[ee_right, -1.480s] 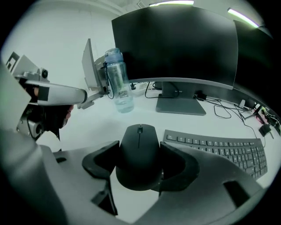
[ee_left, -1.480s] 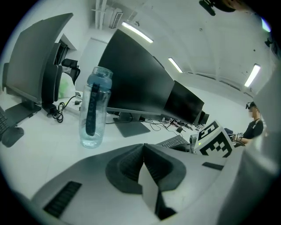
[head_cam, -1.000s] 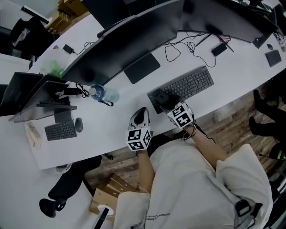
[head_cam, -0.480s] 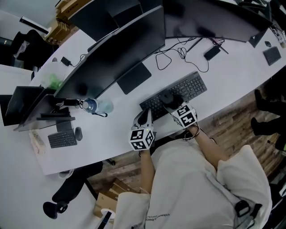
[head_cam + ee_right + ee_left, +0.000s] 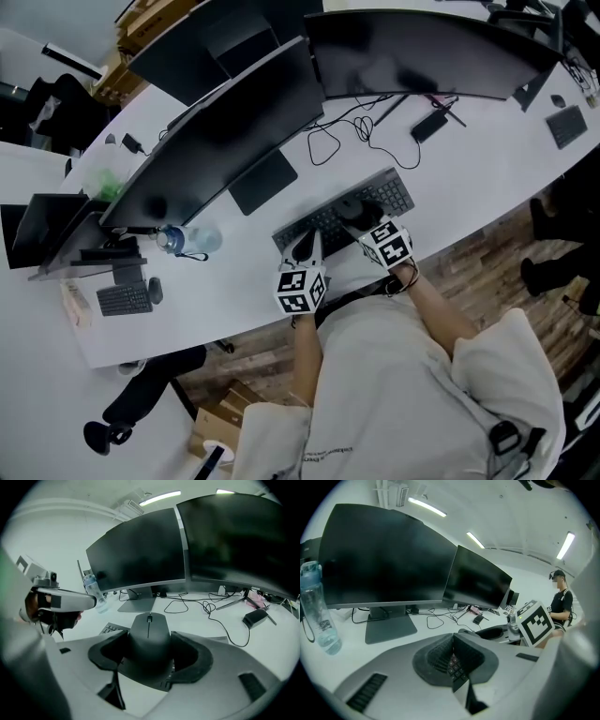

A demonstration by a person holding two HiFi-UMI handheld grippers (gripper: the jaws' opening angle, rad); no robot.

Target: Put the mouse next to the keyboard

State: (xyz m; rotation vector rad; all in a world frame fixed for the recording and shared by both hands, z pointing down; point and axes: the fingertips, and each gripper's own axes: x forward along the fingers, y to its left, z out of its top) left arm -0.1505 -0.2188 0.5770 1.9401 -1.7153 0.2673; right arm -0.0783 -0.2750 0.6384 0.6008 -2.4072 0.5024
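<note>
A black mouse [image 5: 149, 632] sits between the jaws of my right gripper [image 5: 150, 656], which is shut on its sides. In the head view that gripper [image 5: 359, 214] hangs over the middle of the dark keyboard [image 5: 319, 225], which lies on the white desk [image 5: 487, 159]. My left gripper [image 5: 304, 246] is over the keyboard's left front part, shut with nothing in it. In the left gripper view its pads [image 5: 440, 651] meet, and keyboard keys [image 5: 455, 669] show just beneath them. The right gripper's marker cube [image 5: 533, 620] is visible to its right.
Two large dark monitors [image 5: 234, 117] [image 5: 422, 52] stand behind the keyboard, the left one on a flat base [image 5: 262, 181]. Cables [image 5: 342, 131] and a power adapter [image 5: 427, 125] lie beyond. A water bottle [image 5: 175, 240] stands left. A small keyboard [image 5: 123, 300] and a laptop [image 5: 37, 230] sit far left.
Both grippers have moved right along the desk. The left one went from beside the keyboard's left end to over it, and the right one, still holding the mouse, to over its middle.
</note>
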